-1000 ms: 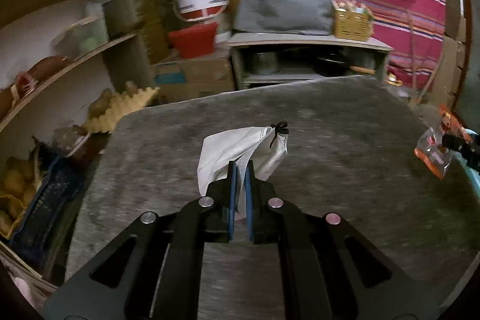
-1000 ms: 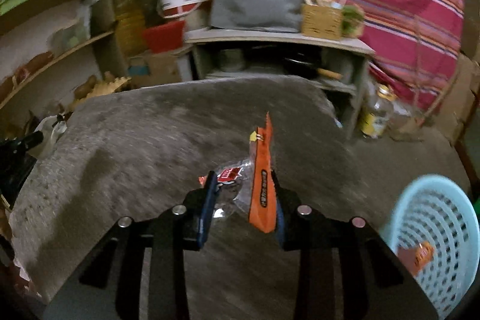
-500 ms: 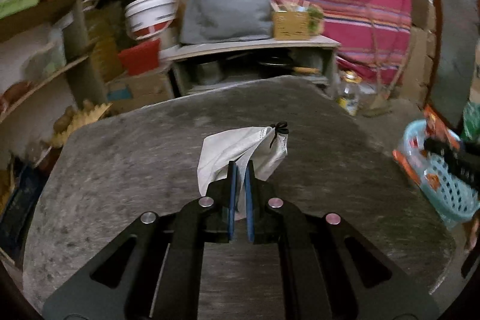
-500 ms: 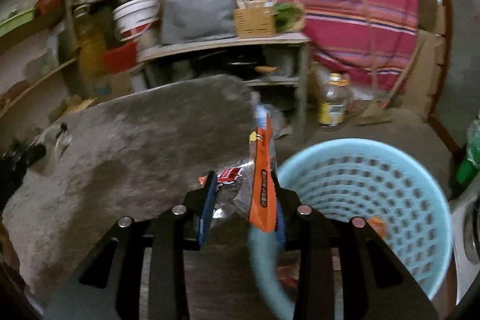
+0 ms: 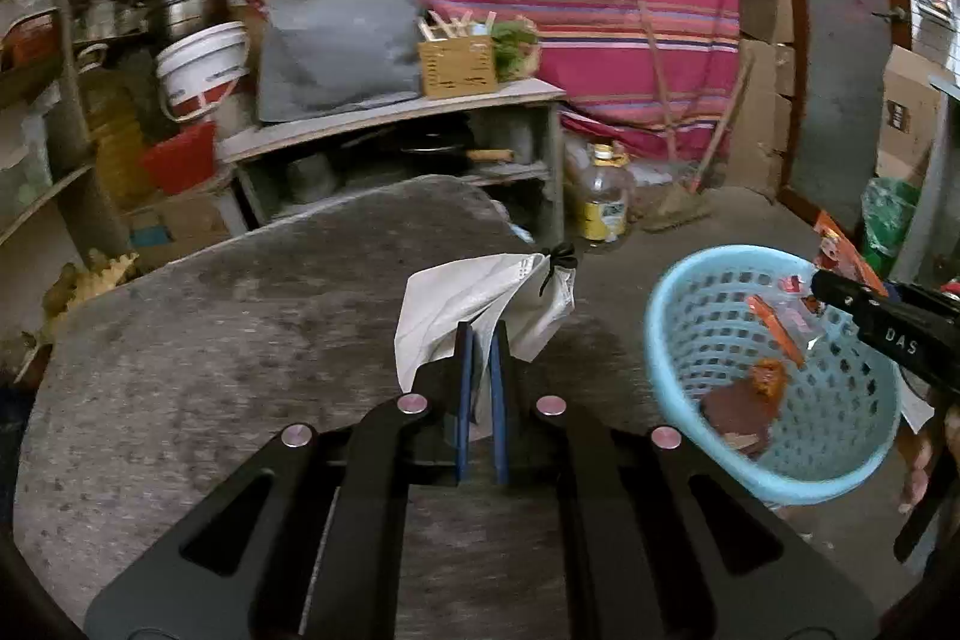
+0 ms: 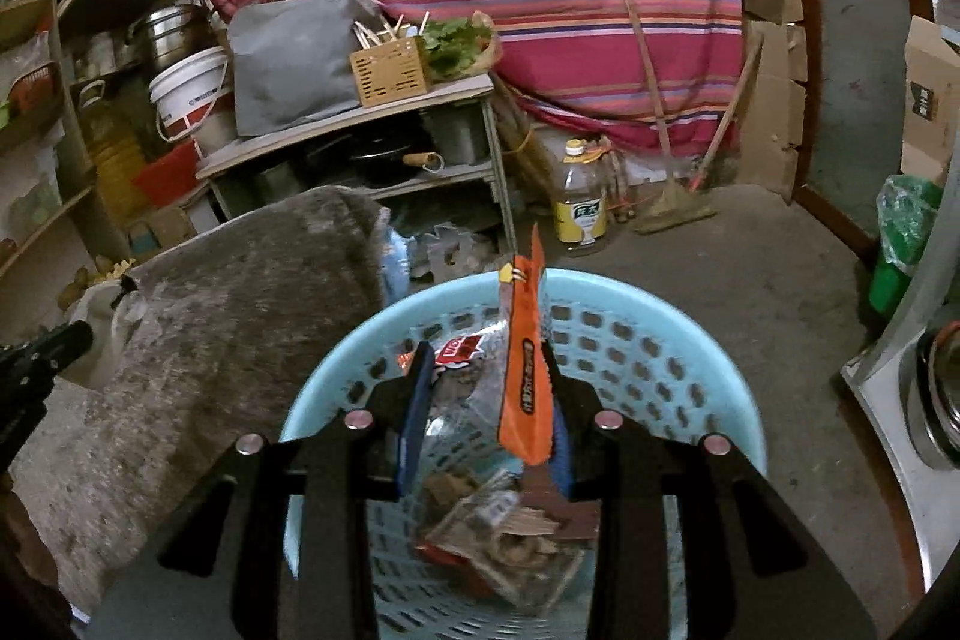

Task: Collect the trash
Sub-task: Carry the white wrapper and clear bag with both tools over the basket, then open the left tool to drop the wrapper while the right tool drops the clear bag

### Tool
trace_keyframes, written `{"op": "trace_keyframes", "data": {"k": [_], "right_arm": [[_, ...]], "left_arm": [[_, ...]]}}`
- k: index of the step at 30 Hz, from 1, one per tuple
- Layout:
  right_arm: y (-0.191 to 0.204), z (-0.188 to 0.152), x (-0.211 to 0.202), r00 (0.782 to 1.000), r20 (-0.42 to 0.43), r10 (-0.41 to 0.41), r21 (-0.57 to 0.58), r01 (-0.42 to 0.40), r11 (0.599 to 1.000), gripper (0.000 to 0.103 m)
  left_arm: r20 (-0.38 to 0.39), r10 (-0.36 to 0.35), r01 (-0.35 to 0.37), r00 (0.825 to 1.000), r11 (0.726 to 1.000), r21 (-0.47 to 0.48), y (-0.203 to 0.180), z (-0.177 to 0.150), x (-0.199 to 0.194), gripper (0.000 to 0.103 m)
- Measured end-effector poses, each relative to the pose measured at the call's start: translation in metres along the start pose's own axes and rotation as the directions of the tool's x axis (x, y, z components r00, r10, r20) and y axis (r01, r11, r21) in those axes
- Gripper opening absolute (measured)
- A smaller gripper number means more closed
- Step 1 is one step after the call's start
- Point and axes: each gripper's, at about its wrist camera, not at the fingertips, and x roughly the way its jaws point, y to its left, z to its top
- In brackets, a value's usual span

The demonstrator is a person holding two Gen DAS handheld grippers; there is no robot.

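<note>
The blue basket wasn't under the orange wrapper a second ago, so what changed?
Both hands swung across from the grey table toward the blue basket. The right gripper now holds the orange wrapper above the basket, which already has trash in it. The left gripper came along too, with the basket now at its right. Unchanged: the left stays shut on the white bag, the right on the wrapper; nothing dropped.

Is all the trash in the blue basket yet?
Not yet. Some wrappers already lie inside the blue basket. The right gripper holds an orange wrapper right over it. The left gripper is clamped on a white bag above the grey table.
</note>
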Motion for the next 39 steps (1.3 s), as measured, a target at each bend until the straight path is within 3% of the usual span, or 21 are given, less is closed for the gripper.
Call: {"op": "trace_keyframes", "data": {"k": [12, 19, 21, 23, 28, 35, 37, 39], "right_arm": [[-0.022, -0.001, 0.008, 1.0, -0.004, -0.001, 0.033, 0.001, 0.999, 0.034], [-0.033, -0.002, 0.007, 1.0, -0.008, -0.024, 0.045, 0.025, 0.999, 0.034], [-0.036, -0.003, 0.009, 1.0, -0.012, -0.024, 0.058, 0.024, 0.998, 0.034], [-0.038, -0.004, 0.012, 1.0, -0.018, -0.02, 0.069, 0.022, 0.997, 0.034], [-0.03, -0.005, 0.019, 0.999, -0.037, -0.018, 0.049, 0.02, 0.999, 0.034], [-0.016, -0.006, 0.028, 0.998, -0.059, -0.025, 0.016, 0.026, 1.0, 0.04], [-0.011, -0.007, 0.031, 0.997, -0.063, -0.033, 0.007, 0.033, 0.999, 0.048], [-0.007, -0.007, 0.031, 0.998, -0.051, -0.041, 0.005, 0.041, 0.999, 0.08]], "left_arm": [[0.008, -0.138, 0.137, 0.99, 0.987, 0.087, -0.089, 0.009, 0.014, 0.006], [0.002, -0.176, 0.175, 0.984, 0.979, 0.107, -0.11, 0.014, 0.033, 0.008], [0.002, -0.197, 0.196, 0.98, 0.975, 0.104, -0.112, 0.017, 0.035, 0.018], [0.02, -0.206, 0.203, 0.978, 0.973, 0.106, -0.111, 0.019, 0.034, 0.037], [0.064, -0.182, 0.175, 0.981, 0.98, 0.092, -0.098, 0.023, 0.026, 0.071], [0.081, -0.107, 0.105, 0.991, 0.994, 0.026, -0.057, 0.016, 0.017, 0.094], [0.085, -0.075, 0.075, 0.994, 0.997, 0.004, -0.042, 0.013, 0.011, 0.098], [0.09, -0.038, 0.04, 0.995, 0.999, -0.016, -0.024, 0.011, 0.004, 0.098]]}}
